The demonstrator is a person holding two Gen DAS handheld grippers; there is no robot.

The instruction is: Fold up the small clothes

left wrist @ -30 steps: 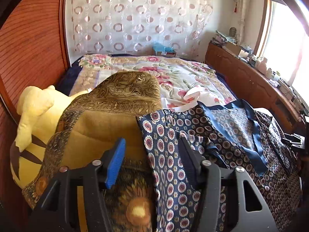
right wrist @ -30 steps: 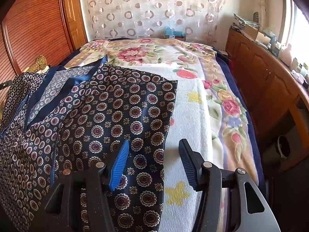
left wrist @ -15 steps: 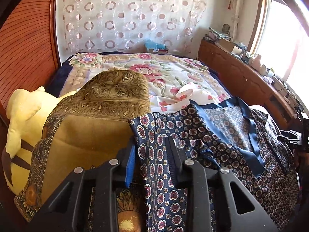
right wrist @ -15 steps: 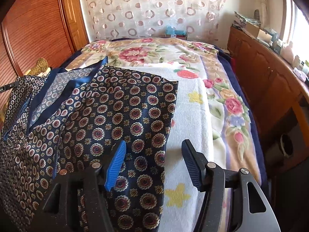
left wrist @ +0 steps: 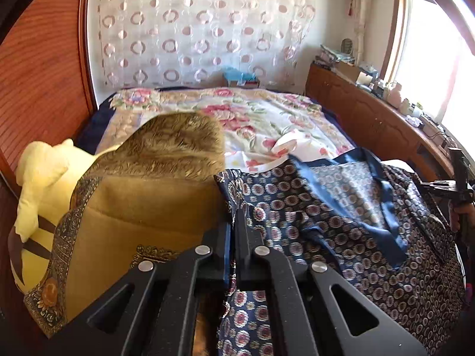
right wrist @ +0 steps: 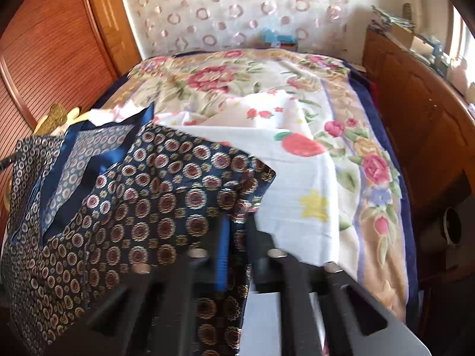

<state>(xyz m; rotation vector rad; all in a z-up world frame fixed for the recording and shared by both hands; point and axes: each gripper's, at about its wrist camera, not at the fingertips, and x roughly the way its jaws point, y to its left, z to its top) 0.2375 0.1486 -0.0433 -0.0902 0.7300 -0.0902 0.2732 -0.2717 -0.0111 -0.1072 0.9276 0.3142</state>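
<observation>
Now both grippers pinch the navy patterned garment (left wrist: pixel 341 207), which lies across the near end of the bed (right wrist: pixel 350 109), partly over a white towel (right wrist: pixel 299 184). Left gripper (left wrist: pixel 233 231): jaws clamped on the garment's left edge, just beside the gold cushion (left wrist: pixel 142 207). Right gripper (right wrist: pixel 237 231): jaws clamped on its right edge, cloth bunched between them. The garment's long axis spans from one gripper to the other, each holding its own side. Judgement: next move likely lifts or carries one edge over toward the other; grip evenness matters

Yellow plush toy (left wrist: pixel 44 178) beside a gold cushion (left wrist: pixel 142 204).
</observation>
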